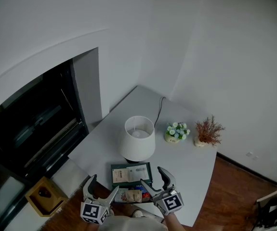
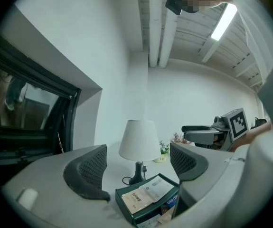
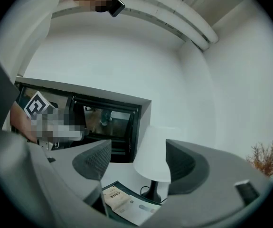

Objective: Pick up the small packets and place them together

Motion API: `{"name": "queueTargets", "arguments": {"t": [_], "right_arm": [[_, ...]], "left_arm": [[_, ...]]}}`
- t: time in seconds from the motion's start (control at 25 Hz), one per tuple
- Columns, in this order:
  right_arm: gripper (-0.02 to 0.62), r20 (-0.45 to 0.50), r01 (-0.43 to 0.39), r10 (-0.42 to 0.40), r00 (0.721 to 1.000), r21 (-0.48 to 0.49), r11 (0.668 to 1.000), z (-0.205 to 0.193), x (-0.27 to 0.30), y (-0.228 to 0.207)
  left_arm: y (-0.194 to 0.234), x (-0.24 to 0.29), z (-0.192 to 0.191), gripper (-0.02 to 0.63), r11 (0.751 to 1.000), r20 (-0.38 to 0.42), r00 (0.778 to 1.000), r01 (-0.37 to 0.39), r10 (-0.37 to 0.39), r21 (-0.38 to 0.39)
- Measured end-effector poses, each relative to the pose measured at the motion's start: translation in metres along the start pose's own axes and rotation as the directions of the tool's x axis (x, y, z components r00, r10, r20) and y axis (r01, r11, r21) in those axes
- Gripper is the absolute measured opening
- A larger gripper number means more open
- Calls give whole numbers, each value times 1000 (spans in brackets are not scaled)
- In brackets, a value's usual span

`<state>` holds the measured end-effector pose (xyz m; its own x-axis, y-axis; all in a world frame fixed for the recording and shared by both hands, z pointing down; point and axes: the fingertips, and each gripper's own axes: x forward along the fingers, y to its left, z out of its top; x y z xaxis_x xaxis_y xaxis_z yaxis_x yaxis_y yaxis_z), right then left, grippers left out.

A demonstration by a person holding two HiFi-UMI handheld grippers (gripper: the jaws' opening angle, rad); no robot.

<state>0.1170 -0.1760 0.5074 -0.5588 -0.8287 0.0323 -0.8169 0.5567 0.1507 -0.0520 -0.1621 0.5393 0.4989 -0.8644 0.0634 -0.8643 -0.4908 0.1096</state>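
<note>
A dark green box [image 1: 131, 167] lies on the white table in front of the lamp. On it lie a tan packet [image 1: 121, 175] and a white packet [image 1: 137, 172]. More small packets [image 1: 134, 194], one of them blue, lie at its near side, between the two grippers. My left gripper [image 1: 102, 186] is open and empty at the near left of the box. My right gripper [image 1: 152, 177] is open and empty over the box's near right corner. The left gripper view shows the box [image 2: 127, 201] and tan packet [image 2: 136, 197] below the open left gripper [image 2: 138, 167]. In the right gripper view the tan packet [image 3: 119, 198] lies below the open right gripper [image 3: 138, 163].
A white lamp [image 1: 139, 138] stands behind the box, its cord [image 1: 158, 110] running to the wall. A small flower pot [image 1: 177, 132] and a dried red plant [image 1: 208, 131] stand at the back right. A dark window recess [image 1: 32, 124] is left; a wooden box [image 1: 44, 194] sits on the floor.
</note>
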Motion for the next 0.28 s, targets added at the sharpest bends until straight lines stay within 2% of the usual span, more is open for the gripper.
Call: {"name": "queueTargets", "arguments": {"t": [0.28], "right_arm": [[357,-38,12,-12,999,-8,1000,-8,0,4]], "left_arm": [[-6,-5,-4,399,1000,-14,1000,-1,1,-9]]}}
